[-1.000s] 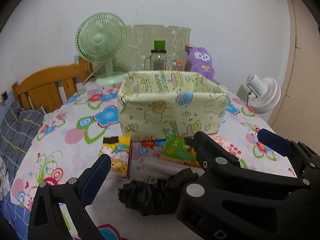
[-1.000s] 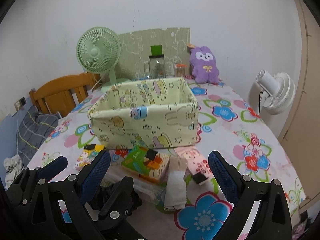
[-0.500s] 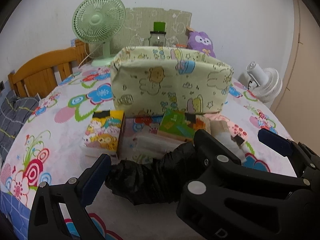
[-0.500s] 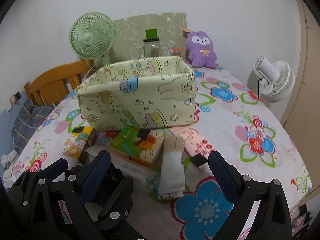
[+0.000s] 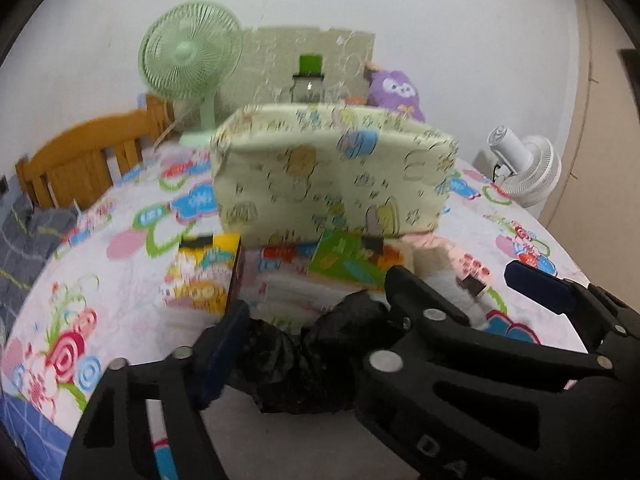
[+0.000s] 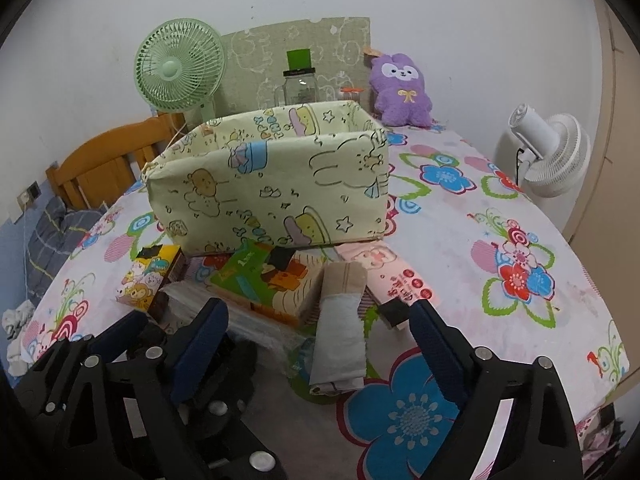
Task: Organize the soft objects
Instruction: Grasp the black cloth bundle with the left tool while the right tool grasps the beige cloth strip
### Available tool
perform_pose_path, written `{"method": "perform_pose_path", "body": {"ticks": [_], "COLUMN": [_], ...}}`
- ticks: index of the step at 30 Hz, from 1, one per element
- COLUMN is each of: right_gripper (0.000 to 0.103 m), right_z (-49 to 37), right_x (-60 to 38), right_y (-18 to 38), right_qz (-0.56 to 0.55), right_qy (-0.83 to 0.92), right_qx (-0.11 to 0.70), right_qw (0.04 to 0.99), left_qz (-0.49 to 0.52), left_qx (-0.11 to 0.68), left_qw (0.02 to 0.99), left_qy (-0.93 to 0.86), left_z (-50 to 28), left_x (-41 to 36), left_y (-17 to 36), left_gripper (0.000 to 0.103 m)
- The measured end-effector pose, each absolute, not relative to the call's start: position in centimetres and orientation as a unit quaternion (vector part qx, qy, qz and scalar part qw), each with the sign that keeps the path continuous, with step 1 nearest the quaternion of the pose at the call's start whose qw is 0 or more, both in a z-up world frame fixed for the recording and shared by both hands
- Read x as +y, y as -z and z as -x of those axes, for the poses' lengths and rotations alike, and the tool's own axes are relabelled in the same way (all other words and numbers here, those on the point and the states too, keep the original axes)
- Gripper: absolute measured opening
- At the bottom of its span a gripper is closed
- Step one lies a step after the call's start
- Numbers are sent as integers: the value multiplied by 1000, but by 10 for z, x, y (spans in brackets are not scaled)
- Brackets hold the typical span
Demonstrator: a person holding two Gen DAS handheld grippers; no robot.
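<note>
**Left wrist, then right wrist: claws low over the soft stuff**

Left wrist view, blurred: left claw sits low over the flowered bench w/ a crumpled black wad btwn its fingers. Its jaws have just been closing. The near blue pad touches the wad's left end. The other finger is hidden behind the right claw, so can't tell if the wad is clamped. Past the wad: yellow pack, green pack, then the pale-yellow cartoon-print fabric box, upright.

Right wrist view: right claw has fingers wide apart, nothing gripped. Its jaws have just closed a little. A beige-and-white roll lies on the bench btwn the pads, touching neither. Green pack is just left of the roll, pink pack just right. The box stands behind them, open top. Left claw shows at lower left, beside the black wad.
</note>
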State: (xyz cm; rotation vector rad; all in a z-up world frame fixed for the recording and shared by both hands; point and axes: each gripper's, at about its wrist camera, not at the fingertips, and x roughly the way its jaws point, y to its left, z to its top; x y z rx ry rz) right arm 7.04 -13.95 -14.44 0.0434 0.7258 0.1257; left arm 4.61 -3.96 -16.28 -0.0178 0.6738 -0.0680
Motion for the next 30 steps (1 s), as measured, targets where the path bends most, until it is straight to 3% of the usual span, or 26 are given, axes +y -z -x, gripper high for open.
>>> {"method": "perform_pose_path", "body": {"ticks": [6, 11, 19, 30], "right_gripper": [80, 63, 54, 19], "right_z": [-75, -77, -88, -98], "right_x": [-146, -149, -155, -147], "right_y": [143, 143, 152, 167], "right_qz": [-32, -36, -42, -47], "right_qy": [-57, -48, -38, -63], "right_qx": [358, 360, 385, 413], "right_qw": [932, 931, 921, 907], "left_qz": [7, 6, -1, 12], "left_qx": [336, 341, 361, 384], "left_qw": [941, 940, 933, 923], "left_qy": [33, 26, 10, 18], "left_z": [-56, -61, -71, -71], "left_x": [-42, -43, -46, -41], "left_y": [163, 165, 174, 184], "left_gripper": [76, 77, 85, 87]}}
